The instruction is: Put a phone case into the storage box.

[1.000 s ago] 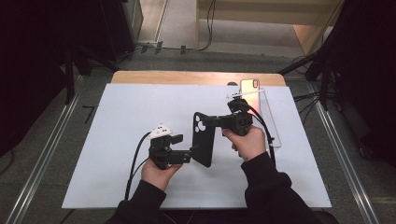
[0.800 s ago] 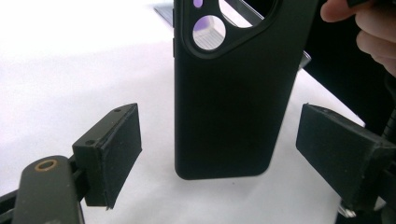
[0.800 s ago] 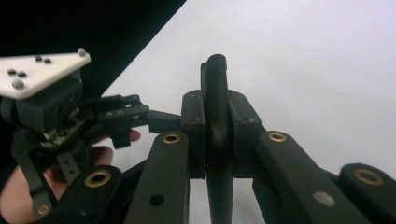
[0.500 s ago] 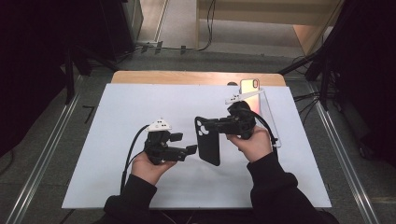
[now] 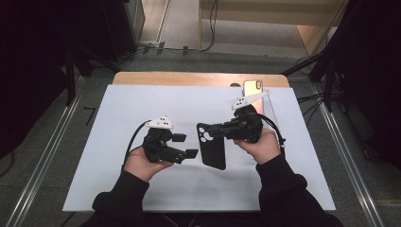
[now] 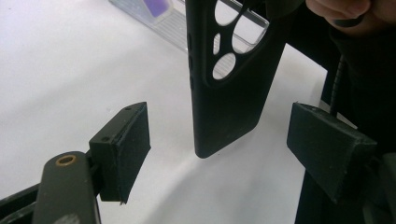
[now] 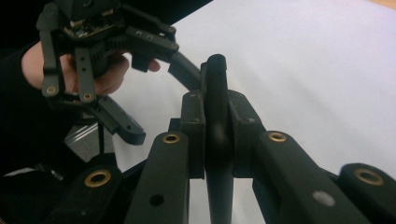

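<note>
Black and matte, a soft plastic phone case with round camera cut-outs (image 5: 211,146) hangs above the white table sheet (image 5: 118,104), pinched by its upper edge between the closed jaws of the right gripper (image 5: 218,129). Just beside it, the left gripper (image 5: 186,145) has been narrowing its jaws, yet they stand apart; the case's lower end (image 6: 224,121) sits between the pads (image 6: 126,144) without touching either. A phone with an orange-tinted back (image 5: 252,87) lies at the table's far edge.
</note>
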Available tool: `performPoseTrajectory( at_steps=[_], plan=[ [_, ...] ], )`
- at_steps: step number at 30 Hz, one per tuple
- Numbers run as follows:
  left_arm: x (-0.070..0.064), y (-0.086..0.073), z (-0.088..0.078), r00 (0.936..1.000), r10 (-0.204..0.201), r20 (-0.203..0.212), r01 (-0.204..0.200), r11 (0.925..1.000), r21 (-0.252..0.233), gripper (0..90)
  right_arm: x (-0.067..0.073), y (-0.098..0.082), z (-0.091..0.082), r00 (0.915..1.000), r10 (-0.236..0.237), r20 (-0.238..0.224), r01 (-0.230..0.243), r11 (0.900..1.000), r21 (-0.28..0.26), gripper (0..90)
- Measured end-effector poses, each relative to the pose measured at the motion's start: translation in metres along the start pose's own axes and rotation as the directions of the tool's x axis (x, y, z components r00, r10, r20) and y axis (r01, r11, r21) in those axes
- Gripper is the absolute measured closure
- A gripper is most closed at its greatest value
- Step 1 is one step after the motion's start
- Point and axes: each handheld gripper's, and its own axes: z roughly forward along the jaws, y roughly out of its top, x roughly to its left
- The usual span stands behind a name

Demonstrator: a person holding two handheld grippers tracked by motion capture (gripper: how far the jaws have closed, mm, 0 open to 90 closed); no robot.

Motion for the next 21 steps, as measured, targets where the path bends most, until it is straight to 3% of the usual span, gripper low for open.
performPoseTrajectory(
  at_steps=[4,8,14,21],
  plan=[
    [-0.005,0.005,-0.004,0.9987,0.048,0.019,-0.048,0.9988,-0.004,27.5,0.001,-0.001,0.001,0.9994,-0.029,-0.016,0.029,1.0,0.007,76.9],
    [-0.004,0.008,-0.007,0.997,0.048,0.061,-0.047,0.9988,-0.016,35.3,0.002,-0.001,0.002,0.9986,-0.041,-0.034,0.041,0.999,0.015,76.9],
    [-0.001,0.012,-0.011,0.9967,0.049,0.065,-0.049,0.9988,-0.004,35.5,0.003,-0.001,0.004,0.995,-0.062,-0.078,0.064,0.998,0.028,76.9],
    [-0.001,0.014,-0.012,0.9925,0.089,0.084,-0.089,0.996,-0.006,37.2,0.005,-0.001,0.007,0.9889,-0.086,-0.121,0.091,0.995,0.037,76.9]
  ],
)
